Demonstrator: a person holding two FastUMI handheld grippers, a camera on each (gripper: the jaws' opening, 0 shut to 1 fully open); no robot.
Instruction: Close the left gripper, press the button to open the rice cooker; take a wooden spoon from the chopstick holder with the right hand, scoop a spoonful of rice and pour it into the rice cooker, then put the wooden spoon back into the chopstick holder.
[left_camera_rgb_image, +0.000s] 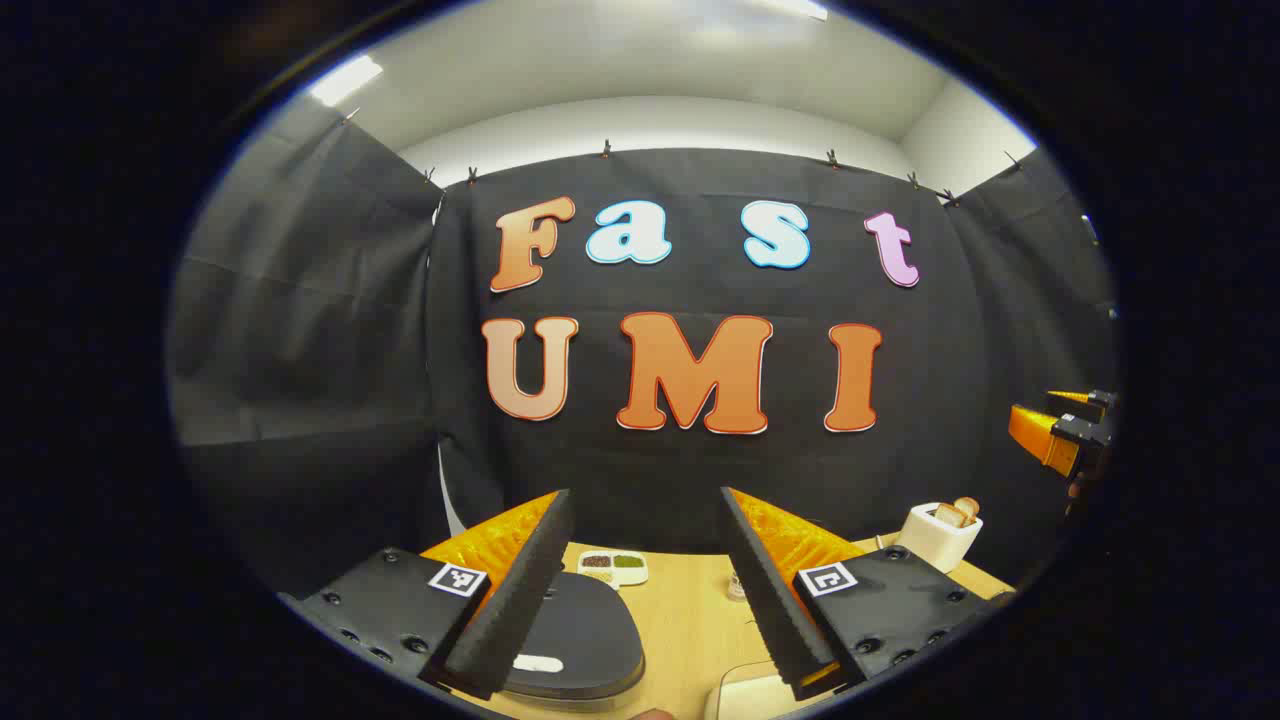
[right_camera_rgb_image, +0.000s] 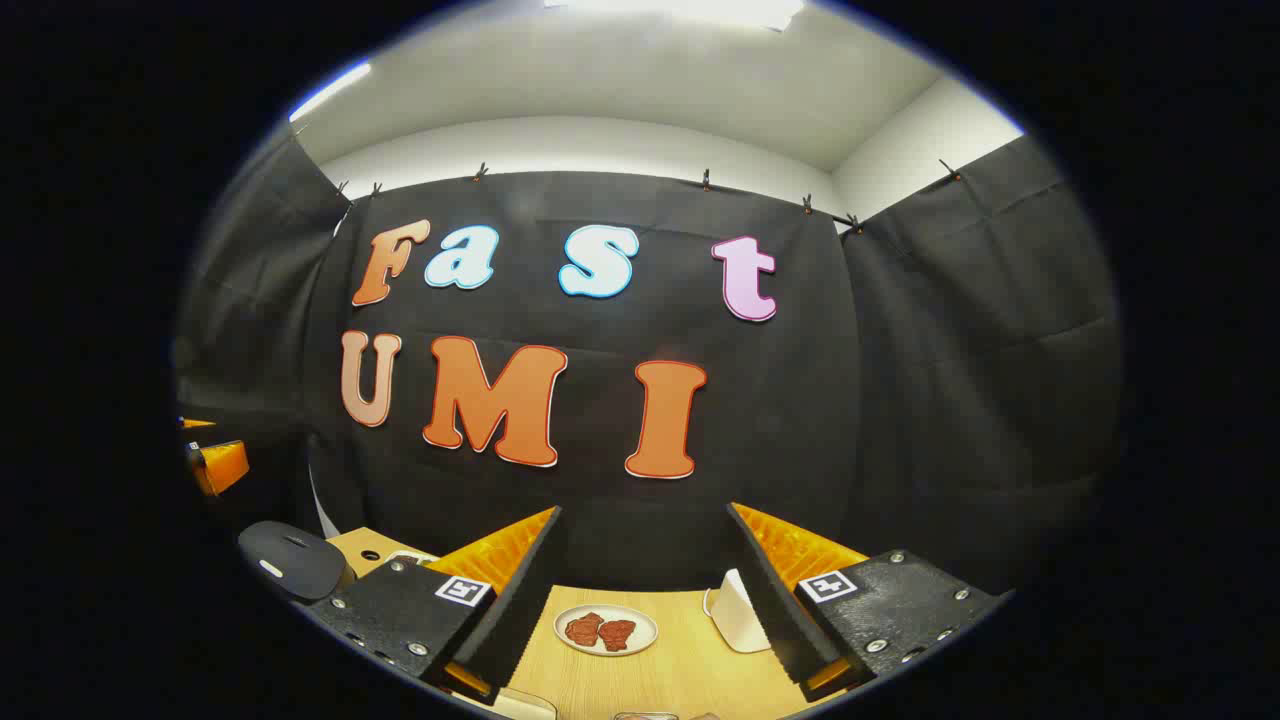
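Observation:
The rice cooker (left_camera_rgb_image: 585, 635) is a dark, rounded appliance with its lid down and a pale bar on top, low in the left gripper view. My left gripper (left_camera_rgb_image: 645, 500) hangs above and in front of it, open, with nothing between its fingers. In the right gripper view the cooker (right_camera_rgb_image: 292, 562) lies at the far left. My right gripper (right_camera_rgb_image: 645, 512) is open and empty above the wooden table (right_camera_rgb_image: 640, 670). Each gripper also appears at the other view's edge: the right gripper (left_camera_rgb_image: 1052, 422) and the left gripper (right_camera_rgb_image: 215, 457).
A small white tray (left_camera_rgb_image: 613, 567) with dark red and green fillings sits behind the cooker. A white toaster (left_camera_rgb_image: 938, 538) with bread stands at the right. A plate (right_camera_rgb_image: 605, 630) of reddish-brown food and a white object (right_camera_rgb_image: 738, 612) lie ahead of the right gripper.

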